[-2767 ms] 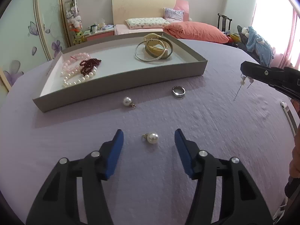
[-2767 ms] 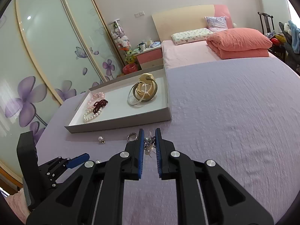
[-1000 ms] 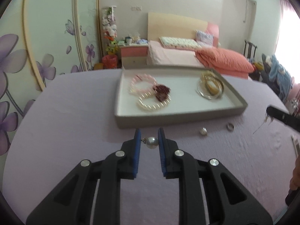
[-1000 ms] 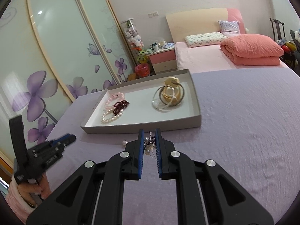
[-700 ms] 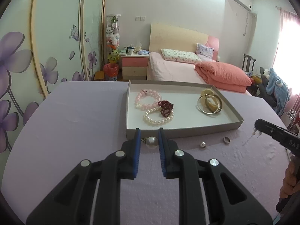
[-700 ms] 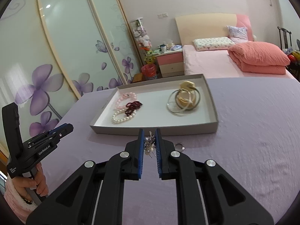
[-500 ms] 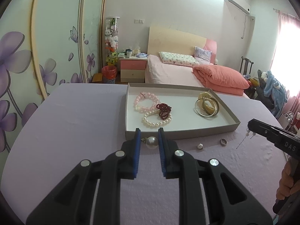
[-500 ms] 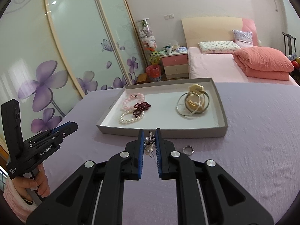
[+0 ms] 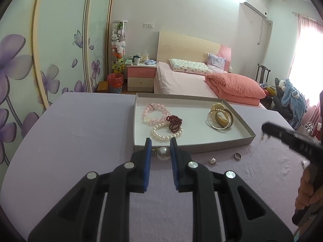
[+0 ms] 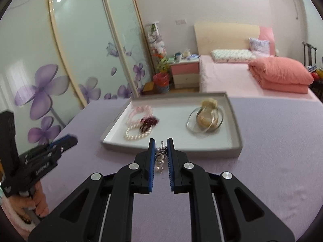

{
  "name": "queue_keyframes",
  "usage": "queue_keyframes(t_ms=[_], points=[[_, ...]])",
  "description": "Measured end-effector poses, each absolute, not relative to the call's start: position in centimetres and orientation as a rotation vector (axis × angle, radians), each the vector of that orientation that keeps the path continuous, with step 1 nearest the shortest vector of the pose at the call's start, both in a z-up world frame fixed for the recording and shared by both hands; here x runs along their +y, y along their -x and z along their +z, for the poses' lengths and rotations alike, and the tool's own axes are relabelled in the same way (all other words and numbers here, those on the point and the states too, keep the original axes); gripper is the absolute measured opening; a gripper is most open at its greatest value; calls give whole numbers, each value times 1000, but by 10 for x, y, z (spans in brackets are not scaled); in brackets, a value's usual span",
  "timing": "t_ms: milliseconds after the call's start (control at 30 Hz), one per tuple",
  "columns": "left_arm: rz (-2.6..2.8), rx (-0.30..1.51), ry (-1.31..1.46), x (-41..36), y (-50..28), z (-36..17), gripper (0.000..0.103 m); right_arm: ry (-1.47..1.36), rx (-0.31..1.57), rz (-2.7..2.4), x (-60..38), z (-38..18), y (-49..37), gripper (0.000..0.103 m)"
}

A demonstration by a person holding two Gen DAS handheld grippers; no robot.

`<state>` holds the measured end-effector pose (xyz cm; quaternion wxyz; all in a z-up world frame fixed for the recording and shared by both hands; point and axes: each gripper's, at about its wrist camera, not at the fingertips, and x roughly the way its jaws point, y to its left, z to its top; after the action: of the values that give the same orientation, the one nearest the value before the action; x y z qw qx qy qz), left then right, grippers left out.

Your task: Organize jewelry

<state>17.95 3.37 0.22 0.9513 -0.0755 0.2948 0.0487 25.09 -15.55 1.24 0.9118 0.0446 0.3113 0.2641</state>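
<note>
My left gripper [image 9: 160, 143] is shut on a pearl earring [image 9: 163, 153], held above the purple cloth just before the grey tray's near wall [image 9: 201, 147]. My right gripper [image 10: 160, 143] is shut on a dangling pearl-and-chain earring [image 10: 160, 157], in front of the same tray [image 10: 234, 149]. In the tray lie a pink bead bracelet [image 9: 155, 111], a white pearl bracelet [image 9: 161, 134], a dark red bracelet [image 9: 174, 122] and gold and silver bangles [image 9: 220, 118]. A second pearl earring [image 9: 213, 161] and a silver ring [image 9: 237, 156] lie on the cloth before the tray.
The right gripper shows at the right edge of the left wrist view [image 9: 292, 141]; the left gripper shows at the left edge of the right wrist view [image 10: 40, 161]. Behind the table are a bed [image 9: 191, 80], a nightstand [image 9: 141, 76] and flowered wardrobe doors [image 10: 50, 80].
Both grippers, each holding its earring, have moved closer to the tray's near wall. The right wrist view is blurred by its motion toward the tray.
</note>
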Motion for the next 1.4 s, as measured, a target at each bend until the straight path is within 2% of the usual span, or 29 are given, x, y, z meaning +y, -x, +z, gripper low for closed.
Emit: queue_keyframes(t_ms=[267, 933, 1000, 1067, 1400], points=[[89, 553, 164, 33, -188, 17, 19, -98, 542, 462, -155, 32, -296, 13], [70, 545, 155, 35, -225, 16, 19, -65, 682, 396, -130, -29, -364, 14], [66, 548, 155, 34, -227, 14, 19, -71, 686, 395, -131, -29, -363, 19], [65, 551, 155, 34, -228, 13, 19, -77, 681, 389, -136, -28, -361, 41], [54, 574, 164, 35, -240, 9, 19, -72, 673, 395, -147, -23, -345, 43]])
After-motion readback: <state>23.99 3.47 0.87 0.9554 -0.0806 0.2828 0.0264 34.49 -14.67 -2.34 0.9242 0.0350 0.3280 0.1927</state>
